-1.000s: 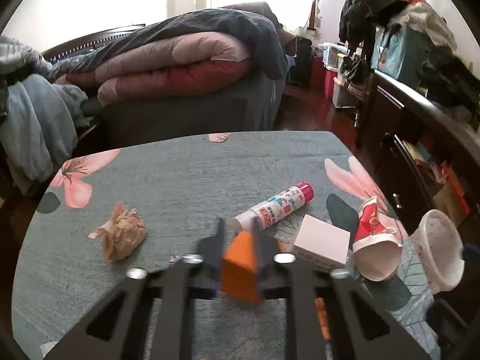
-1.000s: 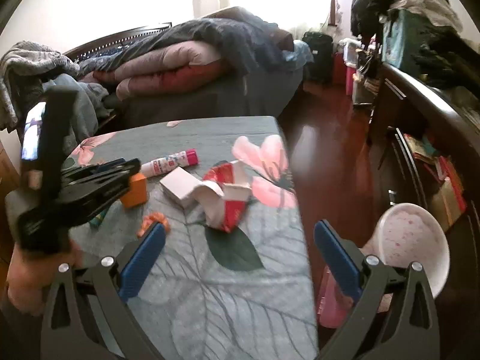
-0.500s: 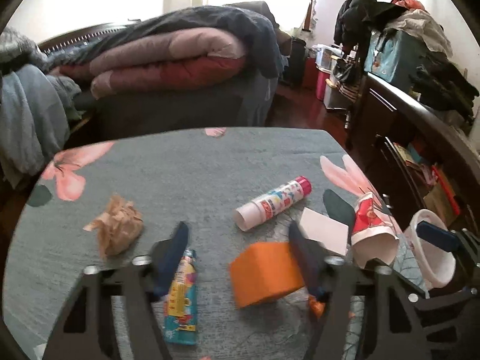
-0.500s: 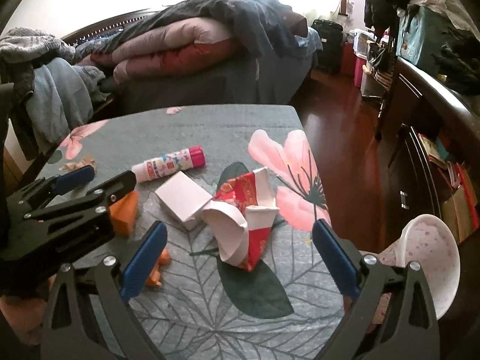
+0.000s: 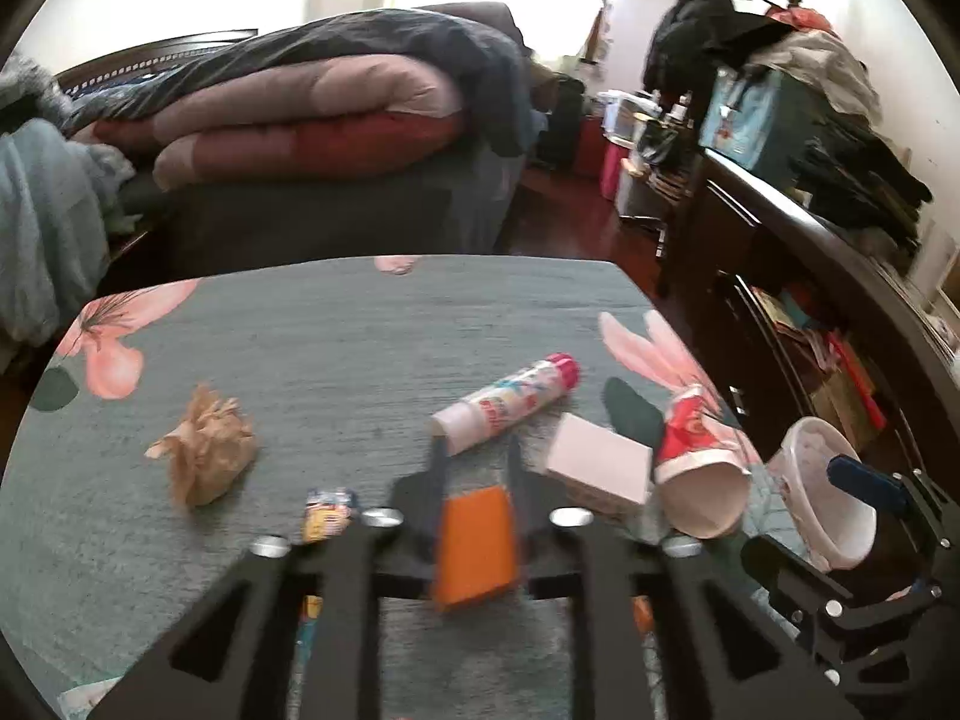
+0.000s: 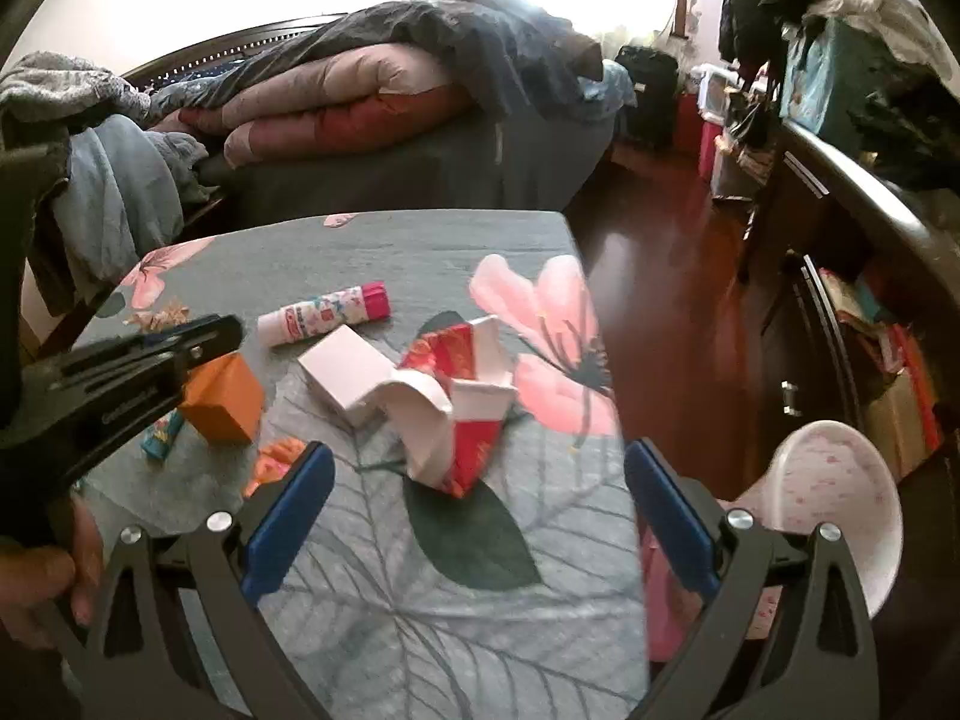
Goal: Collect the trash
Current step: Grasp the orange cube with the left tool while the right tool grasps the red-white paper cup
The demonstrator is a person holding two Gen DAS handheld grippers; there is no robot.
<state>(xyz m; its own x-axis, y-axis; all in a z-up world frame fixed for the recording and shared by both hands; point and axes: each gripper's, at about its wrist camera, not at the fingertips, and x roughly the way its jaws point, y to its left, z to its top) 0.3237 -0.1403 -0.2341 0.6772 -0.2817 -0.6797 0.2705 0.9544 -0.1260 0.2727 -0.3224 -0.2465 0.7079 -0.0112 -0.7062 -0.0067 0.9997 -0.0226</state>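
My left gripper (image 5: 474,462) is shut on an orange box (image 5: 477,540), low over the table; it also shows in the right wrist view (image 6: 222,396). My right gripper (image 6: 480,498) is open and empty above the table's right edge, just short of a crushed red and white paper cup (image 6: 462,408), which also shows in the left wrist view (image 5: 696,468). On the table lie a white box (image 5: 600,468), a white tube with a pink cap (image 5: 510,399), a brown crumpled paper ball (image 5: 207,456), a colourful wrapper (image 5: 327,513) and an orange scrap (image 6: 273,462).
A white and pink bin (image 6: 834,498) stands off the table's right edge, also in the left wrist view (image 5: 831,504). A bed with piled blankets (image 5: 312,114) is behind the table (image 5: 300,348). A dark dresser (image 5: 810,276) lines the right wall.
My left gripper was shut on the orange box, opened with the box on the table half a second ago, and is now shut on it again. My right gripper moved slightly closer to the table.
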